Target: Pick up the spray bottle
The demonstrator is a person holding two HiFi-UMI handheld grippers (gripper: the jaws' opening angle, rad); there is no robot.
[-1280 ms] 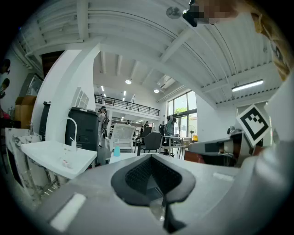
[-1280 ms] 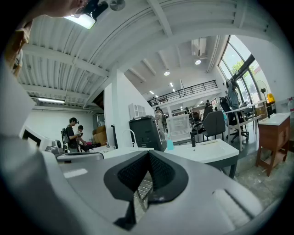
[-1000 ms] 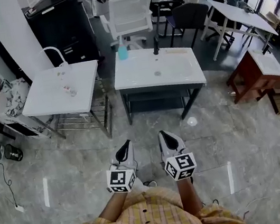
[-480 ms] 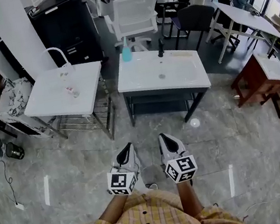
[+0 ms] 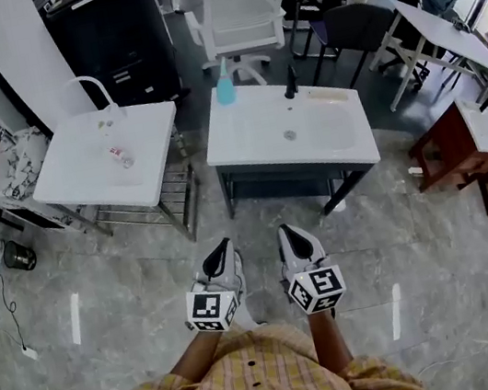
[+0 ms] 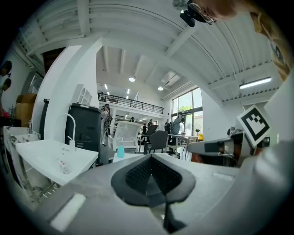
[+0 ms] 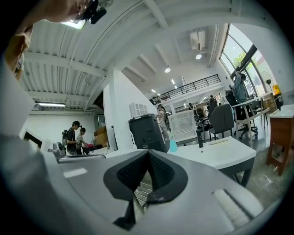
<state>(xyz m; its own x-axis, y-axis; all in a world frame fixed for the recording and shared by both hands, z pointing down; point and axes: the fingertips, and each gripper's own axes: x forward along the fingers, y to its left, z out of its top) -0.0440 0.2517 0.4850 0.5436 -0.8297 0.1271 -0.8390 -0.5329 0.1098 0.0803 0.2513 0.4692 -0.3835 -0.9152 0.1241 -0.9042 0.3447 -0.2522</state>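
Head view: teal spray bottle stands upright at the sink top's far left corner, close to the edge and well apart from both grippers. Left gripper and right gripper are pressed together, empty. Bottle is probably light, stiff, slick plastic; grab the body below the trigger. Floor ahead is open; faucet and chair crowd the bottle.

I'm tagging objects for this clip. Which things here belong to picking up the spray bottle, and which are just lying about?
Job: spray bottle; sink table under it; left gripper; right gripper, both shut, empty.
Lying about: small bottle on left table; white chair; black cabinet.
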